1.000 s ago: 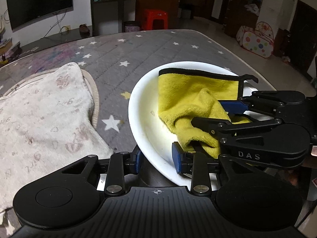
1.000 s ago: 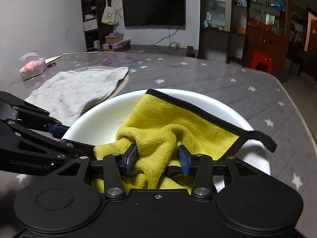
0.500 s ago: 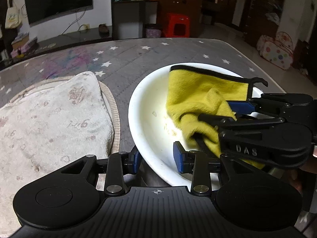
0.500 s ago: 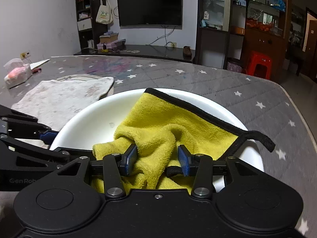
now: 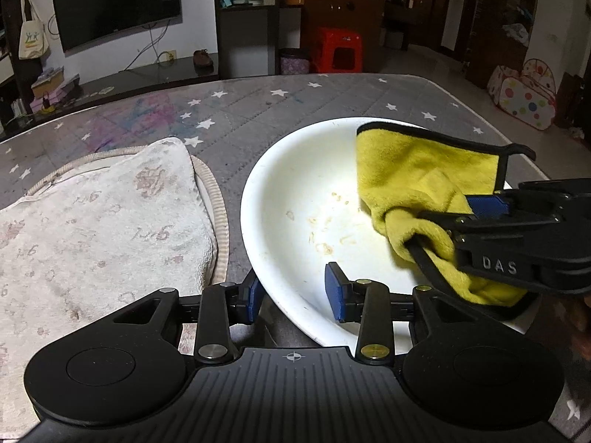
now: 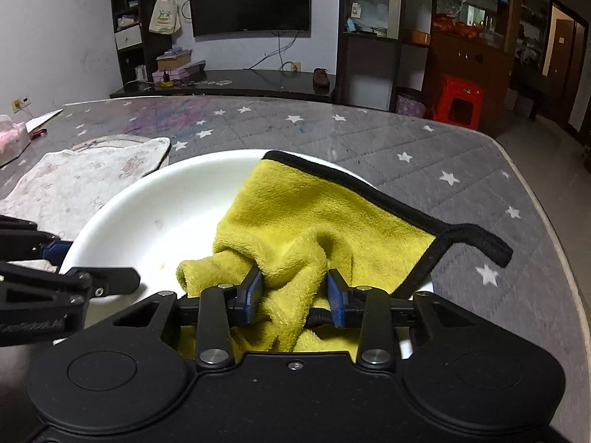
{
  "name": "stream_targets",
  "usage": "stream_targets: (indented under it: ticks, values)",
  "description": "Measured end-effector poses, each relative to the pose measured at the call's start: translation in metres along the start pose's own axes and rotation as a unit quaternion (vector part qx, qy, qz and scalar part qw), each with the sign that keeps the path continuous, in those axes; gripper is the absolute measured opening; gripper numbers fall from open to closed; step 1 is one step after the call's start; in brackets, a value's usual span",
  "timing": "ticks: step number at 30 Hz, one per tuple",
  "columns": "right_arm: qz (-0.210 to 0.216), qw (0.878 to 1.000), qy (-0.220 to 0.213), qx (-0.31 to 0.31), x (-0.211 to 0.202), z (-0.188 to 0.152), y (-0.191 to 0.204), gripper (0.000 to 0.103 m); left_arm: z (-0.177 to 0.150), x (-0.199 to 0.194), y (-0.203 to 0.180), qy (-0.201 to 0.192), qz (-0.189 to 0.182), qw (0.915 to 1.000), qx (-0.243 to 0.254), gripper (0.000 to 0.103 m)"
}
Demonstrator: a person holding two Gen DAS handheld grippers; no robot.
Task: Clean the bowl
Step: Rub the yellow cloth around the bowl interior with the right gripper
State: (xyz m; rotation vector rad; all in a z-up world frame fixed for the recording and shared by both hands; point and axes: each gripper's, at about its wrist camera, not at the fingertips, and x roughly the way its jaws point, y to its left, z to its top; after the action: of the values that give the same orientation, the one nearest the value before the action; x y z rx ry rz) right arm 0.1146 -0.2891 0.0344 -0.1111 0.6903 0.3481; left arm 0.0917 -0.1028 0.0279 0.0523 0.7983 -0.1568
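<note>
Left wrist view. Left gripper (image 5: 293, 291): jaws astride the near rim of the white bowl (image 5: 273, 199), pads apart; whether they pinch it cannot be told. Bowl sits near the tabletop's right edge, beside a pale towel (image 5: 96, 229). Brownish residue (image 5: 325, 236) marks its floor.

Right wrist view. Right gripper (image 6: 294, 293): clenched on a bunched yellow cloth (image 6: 317, 214) lying inside the bowl (image 6: 147, 221). Judgement: sweep the cloth leftward over the smears, pressing firmly, rim steadied.
</note>
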Motion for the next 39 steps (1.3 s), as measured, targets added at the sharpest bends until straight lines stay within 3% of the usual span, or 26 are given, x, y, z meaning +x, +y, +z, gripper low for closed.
stream_targets:
  ticks: [27, 39]
  values:
    - [0.026, 1.0, 0.008, -0.01, -0.007, -0.001, 0.015, 0.038, -0.012, -0.002, -0.002, -0.018, -0.021, 0.9996, 0.002, 0.045]
    - [0.023, 1.0, 0.007, -0.016, 0.011, 0.015, 0.017, 0.04, -0.025, -0.001, -0.004, -0.057, -0.023, 0.9981, 0.012, 0.052]
